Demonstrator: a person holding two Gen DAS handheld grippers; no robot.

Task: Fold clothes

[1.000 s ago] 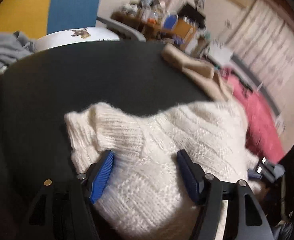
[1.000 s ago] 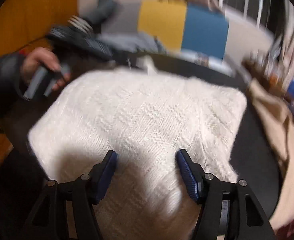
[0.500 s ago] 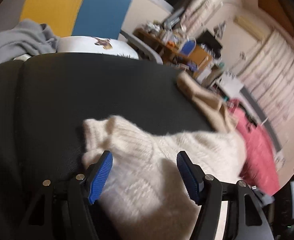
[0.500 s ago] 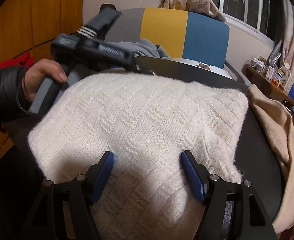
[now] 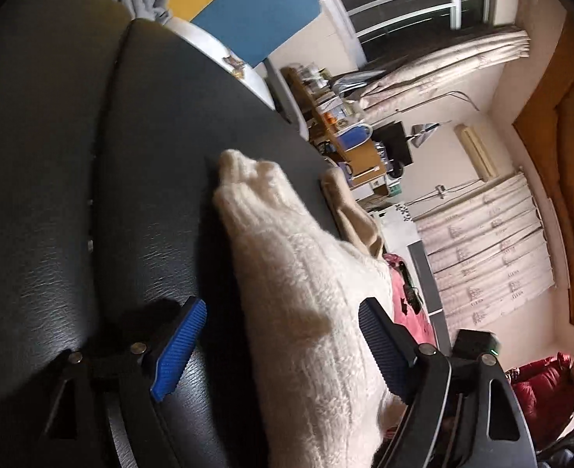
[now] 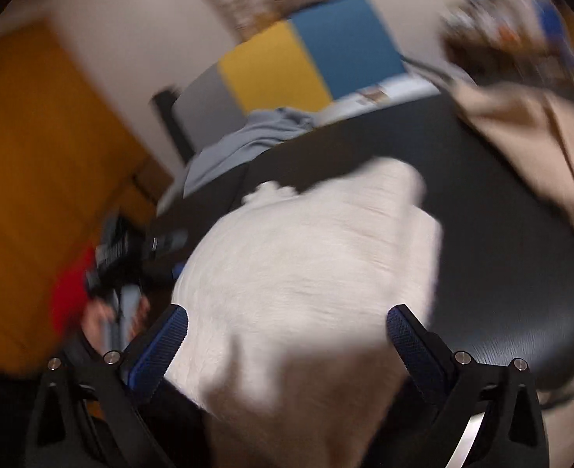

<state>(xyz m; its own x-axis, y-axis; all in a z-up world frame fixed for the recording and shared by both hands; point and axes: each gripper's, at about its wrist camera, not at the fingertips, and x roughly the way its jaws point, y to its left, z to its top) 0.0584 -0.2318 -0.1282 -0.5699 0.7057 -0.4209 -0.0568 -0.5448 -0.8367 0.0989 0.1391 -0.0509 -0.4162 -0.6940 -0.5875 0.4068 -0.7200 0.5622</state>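
Left wrist view: sweater [image 5: 306, 312] now a narrow ridge centre frame, no longer broad as a second ago; left gripper [image 5: 283, 347] wide open, holding nothing. Right gripper [image 6: 287, 351] likewise spread, empty, above blurred sweater [image 6: 310, 273] on black table [image 6: 501, 253]. Probably mid-fold.

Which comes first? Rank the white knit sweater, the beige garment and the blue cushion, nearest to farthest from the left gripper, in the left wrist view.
From the left gripper:
1. White knit sweater, lying between its open fingers.
2. Beige garment, beyond the sweater, at the dark surface's far edge.
3. Blue cushion, farthest, top of view.
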